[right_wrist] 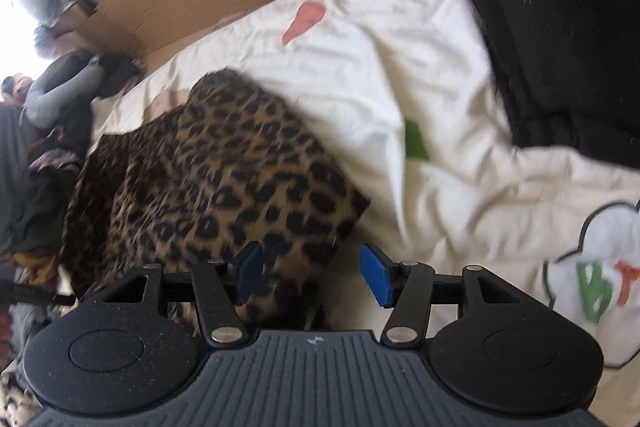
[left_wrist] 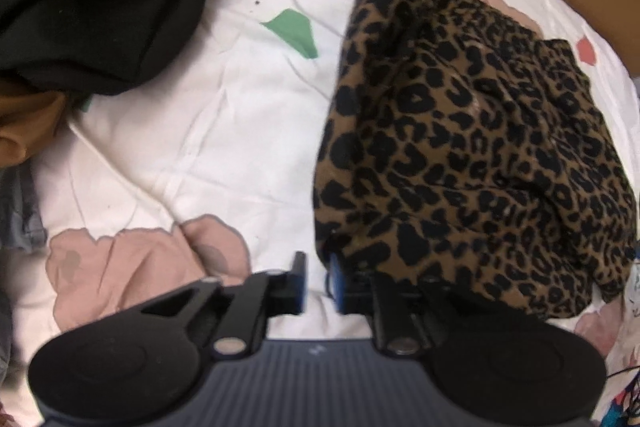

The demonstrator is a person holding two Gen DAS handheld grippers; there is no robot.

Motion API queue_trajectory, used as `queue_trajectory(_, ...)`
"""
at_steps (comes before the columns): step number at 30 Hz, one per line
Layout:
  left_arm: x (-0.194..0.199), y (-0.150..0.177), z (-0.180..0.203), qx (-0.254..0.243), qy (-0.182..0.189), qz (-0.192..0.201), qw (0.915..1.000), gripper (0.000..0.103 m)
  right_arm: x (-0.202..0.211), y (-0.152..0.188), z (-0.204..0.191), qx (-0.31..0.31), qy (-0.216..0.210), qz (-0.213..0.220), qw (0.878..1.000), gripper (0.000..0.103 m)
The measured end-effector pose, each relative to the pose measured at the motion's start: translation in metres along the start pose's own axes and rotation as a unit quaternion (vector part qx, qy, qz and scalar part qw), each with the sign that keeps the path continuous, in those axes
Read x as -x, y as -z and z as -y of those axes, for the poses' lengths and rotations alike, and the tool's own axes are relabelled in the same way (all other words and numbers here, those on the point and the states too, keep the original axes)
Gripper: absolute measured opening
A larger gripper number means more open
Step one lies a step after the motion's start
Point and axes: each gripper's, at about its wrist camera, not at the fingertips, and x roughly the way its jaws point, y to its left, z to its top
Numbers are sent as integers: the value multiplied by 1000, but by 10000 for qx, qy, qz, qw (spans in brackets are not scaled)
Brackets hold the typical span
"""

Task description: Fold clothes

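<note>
Leopard-print garment (left_wrist: pixel 472 131), printed white cloth (right_wrist: pixel 596 279) only in right view

The only readable lettering is in the right wrist view, at the near right edge of the scene. There a white cloud-shaped patch with a dark outline (right_wrist: pixel 600 267), printed on the cream floral bed cover (right_wrist: pixel 400 67), carries large block letters: a green "B" (right_wrist: pixel 595 291), followed by the start of an orange-red letter that looks like a "T" (right_wrist: pixel 630 281), cut off by the picture's edge. The rest of the word cannot be seen.

A small pale mark sits on the ribbed grey body of each handheld device, between the arms of the tongs, in both wrist views; it is too small to read.
</note>
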Motion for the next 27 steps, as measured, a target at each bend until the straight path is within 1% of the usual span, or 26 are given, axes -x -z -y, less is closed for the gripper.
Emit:
queue_trajectory(1,1,1,1,28,48,23,10000,44,-1,3,0,2,-59,-59,10000,61)
queue_trajectory(2,2,2,0,96,75,45,9999,52,-3,6,-1,11,-92,-116,9999,61)
queue_trajectory(6,-6,4,2,272,172,-34,9995,55,-18,12,-10,149,-88,-279,9995,61)
queue_trajectory(8,-15,4,6,268,223,-74,9994,62,-25,11,-13,211,-88,-315,9992,61)
queue_trajectory(9,-19,5,8,294,290,-102,9991,64,-29,10,-15,246,-86,-323,9991,61)
queue_trajectory(12,-37,6,14,424,550,-322,9971,65,-40,5,-22,411,11,-315,9987,61)
queue_trajectory(14,-43,9,20,424,629,-380,9964,65,-47,2,-24,437,64,-280,9986,64)
queue_trajectory(17,-50,14,29,396,776,-440,9952,65,-58,-2,-27,459,94,-295,9985,65)
queue_trajectory(24,-61,25,40,507,1183,-596,9899,65,-70,-2,-37,557,-8,-309,9980,66)
queue_trajectory(27,-64,30,48,407,1286,-667,9886,62,-67,-1,-38,568,-77,-286,9980,53)
